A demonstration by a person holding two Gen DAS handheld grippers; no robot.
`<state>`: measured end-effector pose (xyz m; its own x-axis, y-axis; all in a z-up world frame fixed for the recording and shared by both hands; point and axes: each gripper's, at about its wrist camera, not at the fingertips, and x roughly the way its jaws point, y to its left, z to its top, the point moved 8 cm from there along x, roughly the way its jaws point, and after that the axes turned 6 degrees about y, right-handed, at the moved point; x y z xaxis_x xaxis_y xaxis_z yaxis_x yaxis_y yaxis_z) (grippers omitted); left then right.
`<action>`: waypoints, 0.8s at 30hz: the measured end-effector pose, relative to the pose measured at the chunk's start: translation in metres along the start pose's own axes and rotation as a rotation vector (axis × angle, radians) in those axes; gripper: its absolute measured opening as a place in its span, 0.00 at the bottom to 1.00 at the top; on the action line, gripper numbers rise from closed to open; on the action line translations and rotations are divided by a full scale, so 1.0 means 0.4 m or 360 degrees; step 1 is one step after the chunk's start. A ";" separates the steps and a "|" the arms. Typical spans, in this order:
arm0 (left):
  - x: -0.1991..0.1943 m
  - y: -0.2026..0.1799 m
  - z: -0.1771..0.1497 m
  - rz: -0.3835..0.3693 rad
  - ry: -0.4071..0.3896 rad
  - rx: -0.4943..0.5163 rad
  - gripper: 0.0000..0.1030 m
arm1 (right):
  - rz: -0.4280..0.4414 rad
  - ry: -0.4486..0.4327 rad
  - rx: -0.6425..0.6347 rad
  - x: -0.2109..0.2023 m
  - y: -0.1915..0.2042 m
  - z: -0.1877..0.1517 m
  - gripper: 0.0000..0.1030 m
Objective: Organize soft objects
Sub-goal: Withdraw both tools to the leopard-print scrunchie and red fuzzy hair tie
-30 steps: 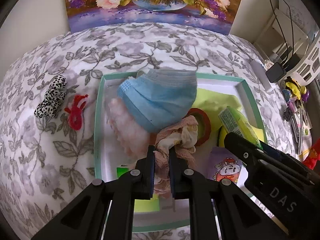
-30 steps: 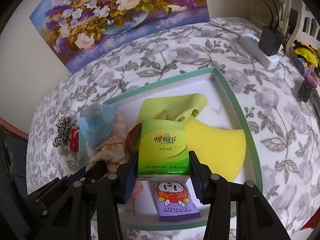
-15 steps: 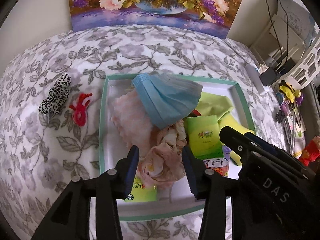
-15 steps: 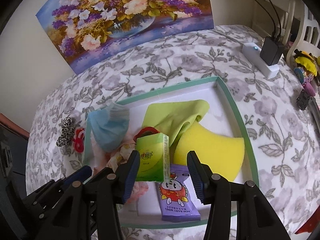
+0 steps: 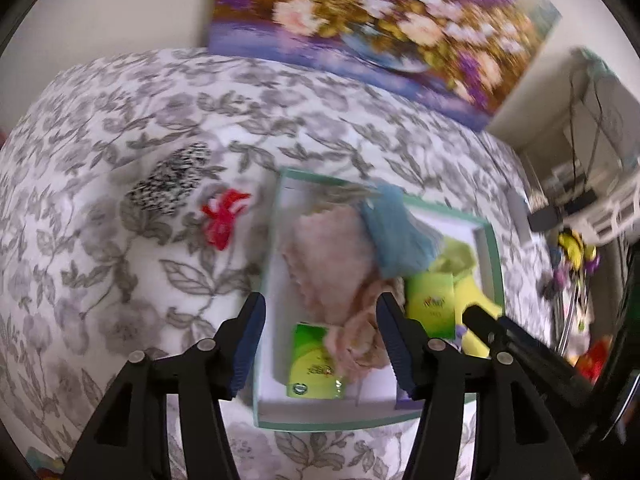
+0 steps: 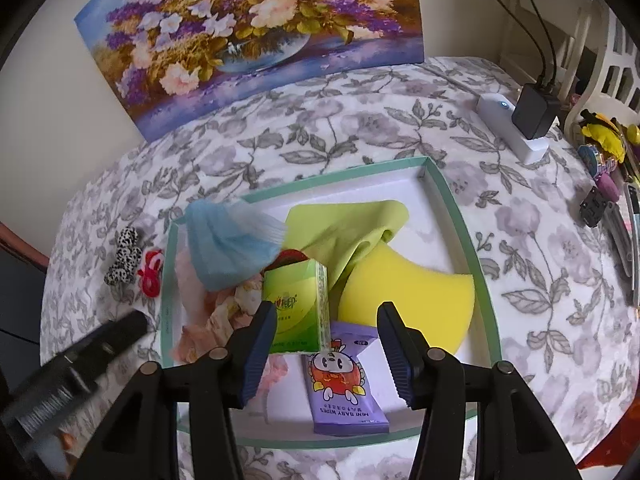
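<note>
both grippers have drawn back and upward since the earlier frames. left gripper [image 5: 320, 332] has shifted leftward and now hangs with its jaws spread wide, gripping nothing; the crumpled peach floral cloth [image 5: 360, 344] it released lies directly ahead of the fingers, inside the shallow white tray with the teal rim [image 5: 272, 236]. right gripper [image 6: 326, 338] also stands spread and empty; the green tissue pack [image 6: 298, 308] it let go sits just ahead of its left finger, tilted on the pile.

tray contents, referenced to the right gripper:
- purple baby-wipes sachet [image 6: 346, 384]: between the fingers, flat on the tray floor.
- yellow curved sponge [image 6: 408, 296]: ahead and right, touching the sachet.
- lime-green cloth [image 6: 344, 228]: further ahead, overlapping the sponge.
- blue pleated face mask [image 6: 228, 240]: ahead and left, on top of the pile.

a second green pack [image 5: 314, 364] lies between the left fingers. outside the tray, left of it, lie a black-and-white spotted scrunchie [image 5: 170, 180] and a red hair tie [image 5: 222, 218]; the left view is motion-blurred, so their detail is uncertain.
</note>
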<state>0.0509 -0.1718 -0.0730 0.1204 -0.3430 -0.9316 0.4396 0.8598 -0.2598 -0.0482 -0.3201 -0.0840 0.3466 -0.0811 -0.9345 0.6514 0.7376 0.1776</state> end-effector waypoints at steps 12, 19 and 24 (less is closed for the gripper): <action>-0.016 0.186 0.041 0.0275 -0.0060 -0.0231 0.82 | -0.0050 -0.0002 -0.0198 -0.005 0.094 -0.029 0.74; -0.010 0.251 0.044 0.0440 -0.0072 -0.0247 0.96 | -0.0073 -0.0027 -0.0260 0.005 0.137 -0.038 1.00; -0.023 0.293 0.050 0.0476 -0.0110 -0.0306 1.00 | 0.0001 -0.0040 -0.0230 0.005 0.168 -0.035 1.00</action>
<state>0.1190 -0.0752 -0.0898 0.2812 -0.0847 -0.9559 0.2011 0.9792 -0.0276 -0.0132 -0.2614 -0.0785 0.3650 -0.0963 -0.9260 0.5477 0.8265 0.1299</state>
